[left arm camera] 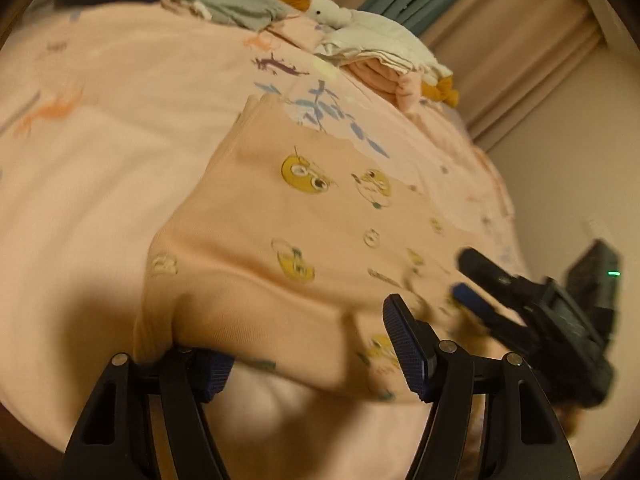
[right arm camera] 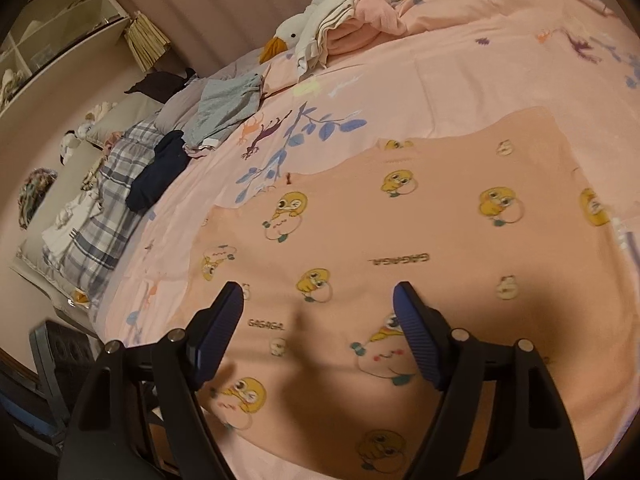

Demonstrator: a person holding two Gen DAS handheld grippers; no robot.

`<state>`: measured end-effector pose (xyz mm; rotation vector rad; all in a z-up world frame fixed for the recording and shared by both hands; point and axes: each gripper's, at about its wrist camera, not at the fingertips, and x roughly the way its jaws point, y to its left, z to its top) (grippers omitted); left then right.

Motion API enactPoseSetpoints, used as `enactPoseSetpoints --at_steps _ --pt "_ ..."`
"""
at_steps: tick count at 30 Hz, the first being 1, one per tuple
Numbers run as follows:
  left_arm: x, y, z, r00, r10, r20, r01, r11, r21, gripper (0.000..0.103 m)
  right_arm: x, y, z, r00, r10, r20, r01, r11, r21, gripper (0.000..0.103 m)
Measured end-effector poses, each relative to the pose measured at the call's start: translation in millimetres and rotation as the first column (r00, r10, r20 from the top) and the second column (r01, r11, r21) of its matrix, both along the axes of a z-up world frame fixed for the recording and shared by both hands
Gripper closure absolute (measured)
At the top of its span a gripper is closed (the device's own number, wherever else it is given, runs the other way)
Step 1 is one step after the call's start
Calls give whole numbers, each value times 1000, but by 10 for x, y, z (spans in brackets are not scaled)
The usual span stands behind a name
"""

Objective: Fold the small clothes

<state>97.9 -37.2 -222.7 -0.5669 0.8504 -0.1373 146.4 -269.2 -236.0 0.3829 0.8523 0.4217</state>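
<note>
While both tools gape, the duck-print garment (right arm camera: 400, 220) lies flat, neckline away.

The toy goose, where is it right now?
The toy goose lies at the far end of the bed, upper middle in the right wrist view, draped over folded clothes.
</note>
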Motion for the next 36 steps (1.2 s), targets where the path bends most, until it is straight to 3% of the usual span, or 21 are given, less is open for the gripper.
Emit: enactPoseSetpoints --at_steps 3,6,10,11,15,19,23,29,31,32,36 --pt "94 -1 -31 999 30 -14 -30 1000 4 41 -47 -26 30 999 -12 39 14 999 -52 31" --pt "225 27 -48 998 62 -26 -62 998 10 54 -62 -49 7 999 -20 40 24 995 -94 45" --pt "319 24 -90 994 100 -35 -97 993 70 74 -55 -36 -125 1000 -5 11 7 985 -171 93" --pt "319 6 -89 994 104 -24 -101 991 87 75 -40 -12 -184 1000 -1 -4 1 980 -200 96" --pt "312 -99 -112 993 118 16 -119 976 180 78 -78 95 -269 998 24 52 -7 953 -304 98" --pt "298 -130 -114 989 143 40 -148 968 202 81 -75 80 -272 998 21 56 -2 951 -309 98" --pt "331 -213 -35 991 125 56 -136 953 271 84 -18 -79 -285 1000 -5 14 7 982 -190 98" --pt "350 -281 126 987 109 119 -137 956 261 88 -25 -290 -270 999 -1 -43 -1 999 -39 103" --pt "341 -368 220 985 84 154 -126 951 284 88 -33 -515 -210 996 -61 -61 62 998 17 100" --pt "333 -425 276 983 67 170 -114 951 286 88 -47 -632 -161 994 -90 -58 93 995 39 94" --pt "320 -742 498 970 -15 244 -61 952 300 88 -279 -1270 159 977 -209 47 200 969 146 94"
